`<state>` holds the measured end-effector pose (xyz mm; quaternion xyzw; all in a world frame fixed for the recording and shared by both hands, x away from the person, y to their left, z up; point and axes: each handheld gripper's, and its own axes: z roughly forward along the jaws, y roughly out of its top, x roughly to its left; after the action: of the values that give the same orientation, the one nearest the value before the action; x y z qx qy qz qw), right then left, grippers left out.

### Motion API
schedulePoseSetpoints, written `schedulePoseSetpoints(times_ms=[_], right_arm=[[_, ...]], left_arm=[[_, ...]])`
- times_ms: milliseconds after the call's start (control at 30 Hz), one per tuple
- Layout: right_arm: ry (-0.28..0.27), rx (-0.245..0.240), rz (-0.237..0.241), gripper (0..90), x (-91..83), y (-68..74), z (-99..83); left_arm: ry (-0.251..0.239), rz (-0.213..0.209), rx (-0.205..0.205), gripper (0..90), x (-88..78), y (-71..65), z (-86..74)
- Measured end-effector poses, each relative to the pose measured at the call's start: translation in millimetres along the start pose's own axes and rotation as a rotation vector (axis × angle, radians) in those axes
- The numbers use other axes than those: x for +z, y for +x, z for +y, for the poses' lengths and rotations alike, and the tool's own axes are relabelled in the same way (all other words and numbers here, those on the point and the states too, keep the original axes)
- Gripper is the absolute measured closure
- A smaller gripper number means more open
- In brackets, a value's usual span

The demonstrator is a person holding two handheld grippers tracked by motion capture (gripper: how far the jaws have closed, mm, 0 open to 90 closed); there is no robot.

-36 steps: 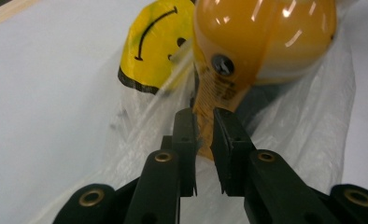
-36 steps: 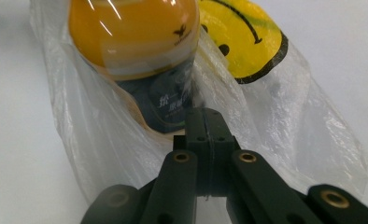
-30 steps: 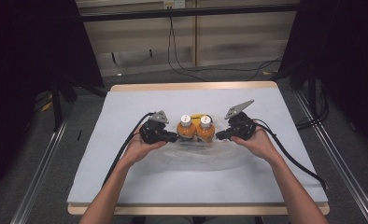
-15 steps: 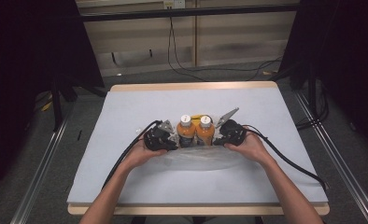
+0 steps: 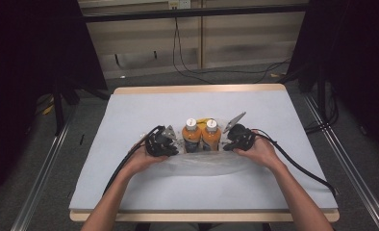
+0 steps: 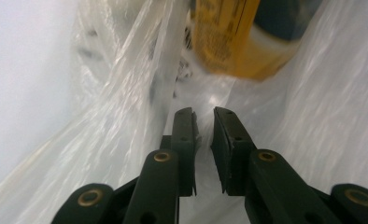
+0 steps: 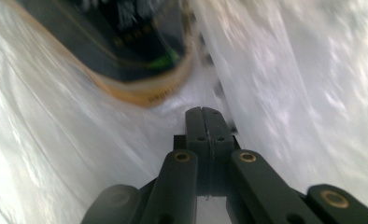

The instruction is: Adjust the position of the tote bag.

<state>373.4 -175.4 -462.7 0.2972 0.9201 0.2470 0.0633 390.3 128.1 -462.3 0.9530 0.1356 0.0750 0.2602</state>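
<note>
Two orange bottles with white caps stand upright side by side inside a clear plastic bag on the white table. My left gripper is at the bag's left side, my right gripper at its right. In the left gripper view the left gripper has just been closing; a narrow gap remains, with bag film around and behind it, unpinched, and an orange bottle ahead. In the right gripper view the right gripper has its pads pressed together on the bag film, a bottle close ahead.
The white table has open surface behind and in front of the bag. A small yellow thing lies just behind the bottles. Black cables trail from the grippers towards the front corners. Metal rails run along the floor on both sides.
Both grippers have come down and nearer the front edge, the right one also closing in on the bottles. The bag and bottles have shifted slightly nearer with them.
</note>
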Motion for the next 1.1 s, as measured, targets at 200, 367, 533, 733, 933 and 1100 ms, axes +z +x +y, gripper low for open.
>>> schedulePoseSetpoints(times_ms=[200, 367, 533, 733, 933, 1100], right_arm=[[0.052, -0.034, -0.057, 90.0, -5.7, -1.9, -4.5], [0.075, -0.012, -0.101, 90.0, -11.3, -8.1, -12.7], [0.09, -0.033, -0.126, 90.0, -16.1, -10.8, -20.3], [0.133, -0.05, -0.187, 90.0, -19.3, -9.9, -23.8], [0.125, -0.03, -0.181, 90.0, -25.4, -17.7, -34.0], [0.115, 0.015, -0.17, 90.0, -29.3, -21.6, -41.0]], left_arm=[[0.015, -0.007, 0.012, 79.6, -3.6, 2.5, -3.8], [0.039, 0.013, 0.014, 80.5, -10.4, 3.5, -12.0], [0.026, 0.04, -0.017, 80.5, -15.5, 5.9, -23.2], [0.052, 0.055, 0.012, 83.0, -19.1, 2.2, -26.5], [0.059, 0.052, 0.032, 84.9, -20.0, 0.9, -27.4], [0.072, 0.056, 0.05, 85.2, -20.8, 0.3, -26.8]])
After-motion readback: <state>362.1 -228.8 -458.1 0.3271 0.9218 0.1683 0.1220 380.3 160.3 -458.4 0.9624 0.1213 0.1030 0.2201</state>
